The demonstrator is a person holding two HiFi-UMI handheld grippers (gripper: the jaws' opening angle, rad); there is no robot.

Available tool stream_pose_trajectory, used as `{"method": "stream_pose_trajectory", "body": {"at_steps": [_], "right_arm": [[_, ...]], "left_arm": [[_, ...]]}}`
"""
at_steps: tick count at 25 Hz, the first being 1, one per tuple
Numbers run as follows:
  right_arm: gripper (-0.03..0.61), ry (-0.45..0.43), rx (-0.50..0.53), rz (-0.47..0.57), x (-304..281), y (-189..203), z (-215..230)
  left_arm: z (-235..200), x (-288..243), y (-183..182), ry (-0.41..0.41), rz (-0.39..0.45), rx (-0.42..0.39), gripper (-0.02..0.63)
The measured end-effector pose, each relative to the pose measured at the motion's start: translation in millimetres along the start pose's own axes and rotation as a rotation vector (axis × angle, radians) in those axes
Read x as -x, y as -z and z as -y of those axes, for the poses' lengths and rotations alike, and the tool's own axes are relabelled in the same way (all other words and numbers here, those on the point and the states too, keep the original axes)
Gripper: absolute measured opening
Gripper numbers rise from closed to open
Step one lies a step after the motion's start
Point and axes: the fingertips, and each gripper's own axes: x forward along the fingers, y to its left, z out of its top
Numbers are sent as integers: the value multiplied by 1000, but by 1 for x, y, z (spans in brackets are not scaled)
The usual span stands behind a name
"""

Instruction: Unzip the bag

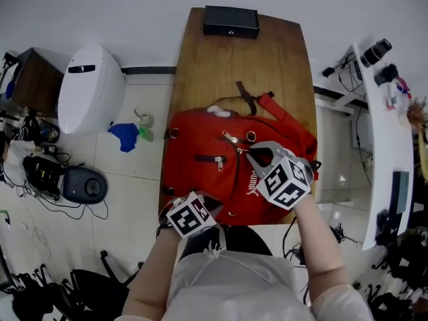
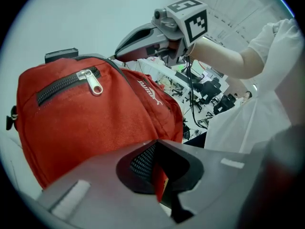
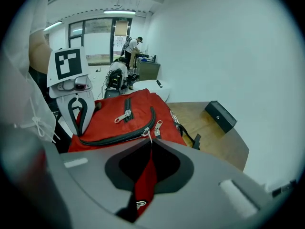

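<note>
The red backpack [image 1: 200, 146] lies flat on the wooden table [image 1: 227, 52], with its bottom edge towards the person. The left gripper [image 2: 156, 142] sits at that near edge, towards the bag's left side. Its jaws are clamped together on a fold of the red fabric. The right gripper [image 3: 150, 140] rests on top of the bag, right of the front pocket. Its jaws are almost closed, pinching the silver zip pull [image 3: 147, 134] of the long curved zip at their tips.

The red backpack [image 1: 200, 142] is matt woven cloth, each zipper pull [image 2: 96, 85] shiny metal; the desk [image 1: 227, 65] beneath is smooth brown wood.
</note>
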Motion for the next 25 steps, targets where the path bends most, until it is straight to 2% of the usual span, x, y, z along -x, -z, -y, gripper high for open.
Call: {"method": "stream_pose_trajectory", "body": {"at_steps": [8, 15, 17, 20, 22, 25], "right_arm": [[23, 49, 39, 25, -21, -23, 22], [31, 50, 19, 55, -29, -39, 23], [48, 67, -13, 87, -28, -41, 24], [64, 140, -51, 130, -18, -40, 28], [37, 196, -94, 163, -7, -39, 33], [33, 247, -189, 220, 16, -36, 37]], "left_arm": [[-3, -10, 2, -71, -6, -12, 6], [-4, -6, 2, -122, 49, -54, 8], [-6, -1, 0, -157, 100, -60, 8], [-12, 9, -8, -212, 196, -53, 8], [-16, 18, -15, -227, 259, -38, 8], [-18, 39, -26, -246, 343, -23, 8]]}}
